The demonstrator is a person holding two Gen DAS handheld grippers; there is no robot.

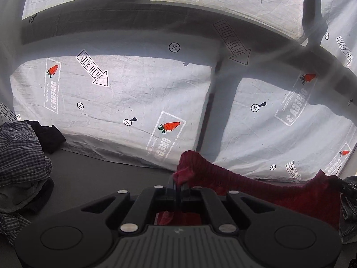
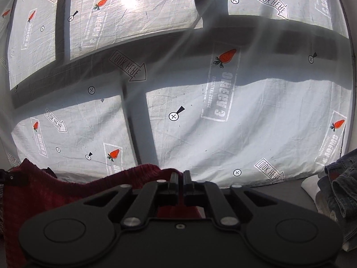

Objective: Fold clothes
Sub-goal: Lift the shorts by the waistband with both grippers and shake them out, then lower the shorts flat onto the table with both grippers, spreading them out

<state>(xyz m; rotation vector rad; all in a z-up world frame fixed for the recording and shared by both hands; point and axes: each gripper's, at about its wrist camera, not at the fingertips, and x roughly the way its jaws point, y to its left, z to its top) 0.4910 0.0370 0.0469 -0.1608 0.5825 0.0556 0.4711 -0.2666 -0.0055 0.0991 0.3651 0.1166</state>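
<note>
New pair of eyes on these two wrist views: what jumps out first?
The dark red ribbed garment, stretched low across the frame between the left gripper, which pinches its bunched corner, and the right gripper, shut at its edge. Behind it hangs a sunlit white sheet printed with orange carrots and "LOOK HERE" arrows. A checked shirt lies heaped at far left, and denim at far right.

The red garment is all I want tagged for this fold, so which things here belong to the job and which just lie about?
In the job:
red ribbed garment
left tongs, shut on it
right tongs, shut on it

Lying about:
checked shirt
dark garment
denim garment
printed curtain
</note>
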